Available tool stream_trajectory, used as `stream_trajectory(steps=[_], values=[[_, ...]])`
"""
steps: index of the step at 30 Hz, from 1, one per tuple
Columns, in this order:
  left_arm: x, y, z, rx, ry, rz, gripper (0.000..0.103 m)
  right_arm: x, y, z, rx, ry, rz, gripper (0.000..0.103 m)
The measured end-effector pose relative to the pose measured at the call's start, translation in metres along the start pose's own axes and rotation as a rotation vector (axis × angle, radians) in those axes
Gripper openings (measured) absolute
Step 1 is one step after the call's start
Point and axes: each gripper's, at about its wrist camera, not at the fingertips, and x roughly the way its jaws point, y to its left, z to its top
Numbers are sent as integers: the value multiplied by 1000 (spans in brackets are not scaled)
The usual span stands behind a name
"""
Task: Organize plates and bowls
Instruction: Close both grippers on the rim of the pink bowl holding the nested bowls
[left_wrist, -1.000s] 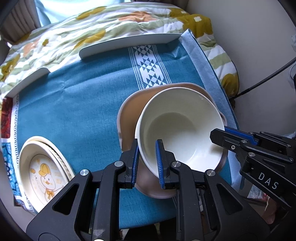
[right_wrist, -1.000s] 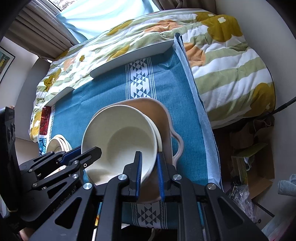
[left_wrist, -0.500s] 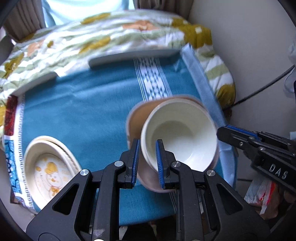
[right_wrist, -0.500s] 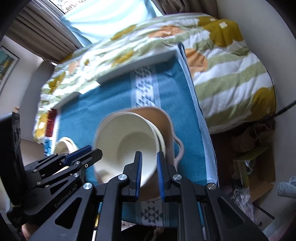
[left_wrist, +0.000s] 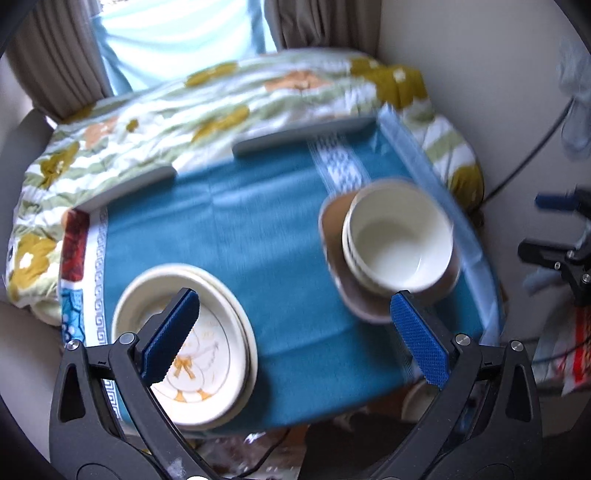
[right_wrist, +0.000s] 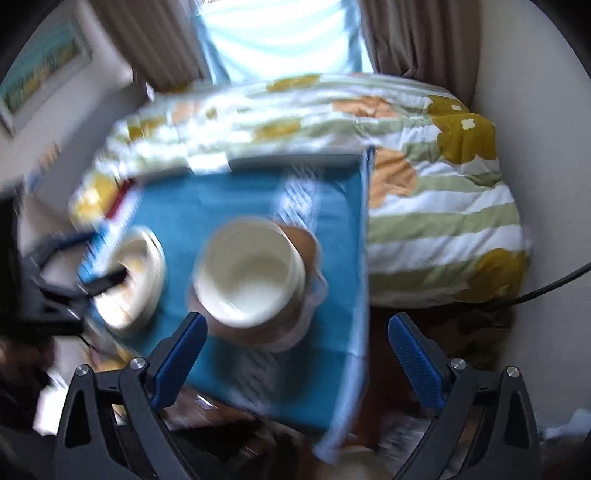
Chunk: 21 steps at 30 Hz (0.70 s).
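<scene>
At lower left of the left wrist view a stack of cream plates (left_wrist: 184, 343) with a duck print sits on the blue cloth (left_wrist: 258, 229). The left gripper (left_wrist: 295, 332) has just been opening and stands spread wide, with nothing between its jaws. At centre right the white bowls (left_wrist: 399, 247) rest nested in a tan dish (left_wrist: 354, 302) — near the cloth's right edge. The right gripper (right_wrist: 295, 354) has likewise just opened and holds nothing. The risk, I judge: the stack sits close to that edge, so a stray nudge could tip it off.
</scene>
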Motion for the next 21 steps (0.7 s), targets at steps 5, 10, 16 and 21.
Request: stream_trajectory(steps=[5,10,16,21], values=[[42,-5,-1,6,119,-53,102,33,-3,-3,-59,81,-29,98],[73,-9,8,28,208,-84,89,66,1,7,-105,168,-50,97],[101,-16,11,76,303,-116,81,103,1,13,-128,298,-28,71],[119,-20,13,96,347,-154,65,123,5,13,-154,354,-10,56]])
